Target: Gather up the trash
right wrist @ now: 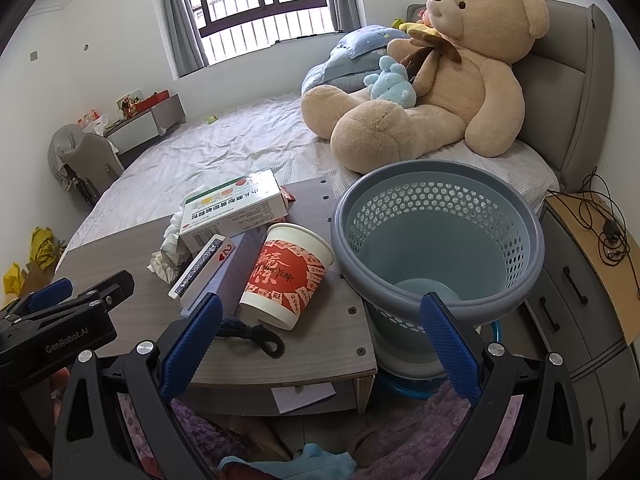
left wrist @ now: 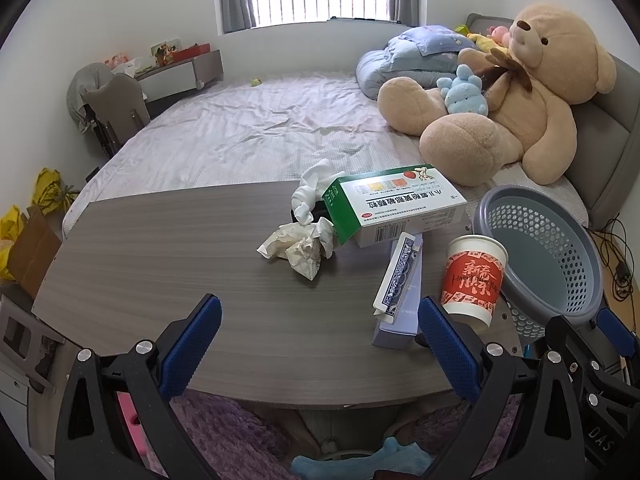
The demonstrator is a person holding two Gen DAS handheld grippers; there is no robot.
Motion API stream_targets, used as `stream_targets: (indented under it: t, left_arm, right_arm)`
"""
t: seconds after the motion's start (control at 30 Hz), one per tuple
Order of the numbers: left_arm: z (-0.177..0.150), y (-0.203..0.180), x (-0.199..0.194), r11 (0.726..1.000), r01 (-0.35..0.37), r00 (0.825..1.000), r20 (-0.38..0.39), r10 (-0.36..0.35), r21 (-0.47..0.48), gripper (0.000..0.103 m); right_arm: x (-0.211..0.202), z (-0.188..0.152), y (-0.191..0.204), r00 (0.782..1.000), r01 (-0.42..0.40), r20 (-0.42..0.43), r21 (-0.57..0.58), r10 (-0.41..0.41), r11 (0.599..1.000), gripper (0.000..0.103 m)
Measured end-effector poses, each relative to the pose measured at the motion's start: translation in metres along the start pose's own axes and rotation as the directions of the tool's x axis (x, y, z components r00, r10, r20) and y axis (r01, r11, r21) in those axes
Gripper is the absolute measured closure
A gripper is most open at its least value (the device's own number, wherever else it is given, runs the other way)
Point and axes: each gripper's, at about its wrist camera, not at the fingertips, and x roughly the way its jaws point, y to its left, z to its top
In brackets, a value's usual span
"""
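On the grey wood table point(left wrist: 168, 264) lie crumpled paper and tissue point(left wrist: 301, 240), a green and white medicine box point(left wrist: 394, 204), a playing-card box point(left wrist: 396, 280) on a lilac box, and a red and white paper cup point(left wrist: 472, 278) on its side. A grey-blue perforated trash basket point(right wrist: 436, 240) stands at the table's right edge. My left gripper point(left wrist: 320, 344) is open and empty over the table's near edge. My right gripper point(right wrist: 320, 344) is open and empty, between the cup point(right wrist: 286, 276) and the basket. A black cord point(right wrist: 256, 338) lies near the cup.
Behind the table is a bed point(left wrist: 248, 128) with a big teddy bear point(left wrist: 520, 92), a blue plush and pillows. A nightstand with cables point(right wrist: 588, 248) stands right of the basket. A chair point(left wrist: 112, 108) and yellow bags point(left wrist: 48, 188) are at left. Purple rug lies below.
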Motion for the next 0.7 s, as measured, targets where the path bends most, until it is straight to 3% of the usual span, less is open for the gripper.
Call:
stream_targets:
  t: [0.7]
  left_arm:
    - [0.0004, 0.0021, -0.0036, 1.0, -0.004, 1.0, 0.008, 0.004, -0.002, 0.006]
  right_arm:
    - [-0.0001, -0.0016, 0.0007, 1.0, 0.001, 0.007, -0.001, -0.001, 1.0, 0.009]
